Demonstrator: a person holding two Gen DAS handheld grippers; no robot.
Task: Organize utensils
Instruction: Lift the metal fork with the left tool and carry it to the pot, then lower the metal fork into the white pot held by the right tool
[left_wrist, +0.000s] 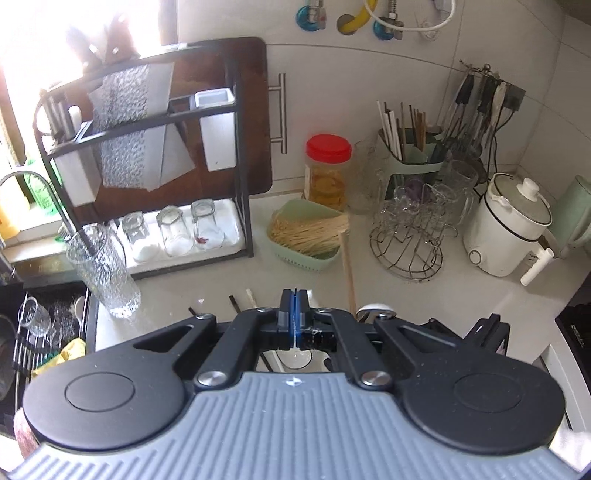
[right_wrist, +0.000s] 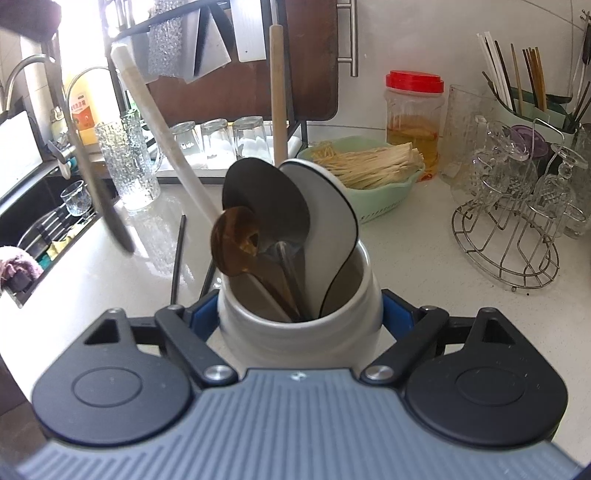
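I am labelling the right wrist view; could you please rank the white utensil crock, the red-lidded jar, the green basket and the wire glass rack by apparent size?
1. White utensil crock, though nearness to the camera inflates it.
2. Wire glass rack and green basket: too alike to rank.
3. Red-lidded jar.

The utensil crock (right_wrist: 301, 325) looks like glazed white ceramic, smooth and softly glossy, and it holds a dark polished wooden spoon (right_wrist: 233, 242), a matt black ladle (right_wrist: 266, 199), a glossy white spoon (right_wrist: 325, 214) and pale raw-wood handles (right_wrist: 277, 96). The countertop (right_wrist: 424, 266) is pale, smooth and shiny like polished stone; on it stand a ribbed clear glass tumbler (left_wrist: 105, 269), a bare metal wire cup rack (left_wrist: 406, 254) and a mint-green plastic basket (left_wrist: 306, 236). Both grippers show matt black plastic arms with ribbed grey housing (left_wrist: 291, 424) and bright metal rivets.
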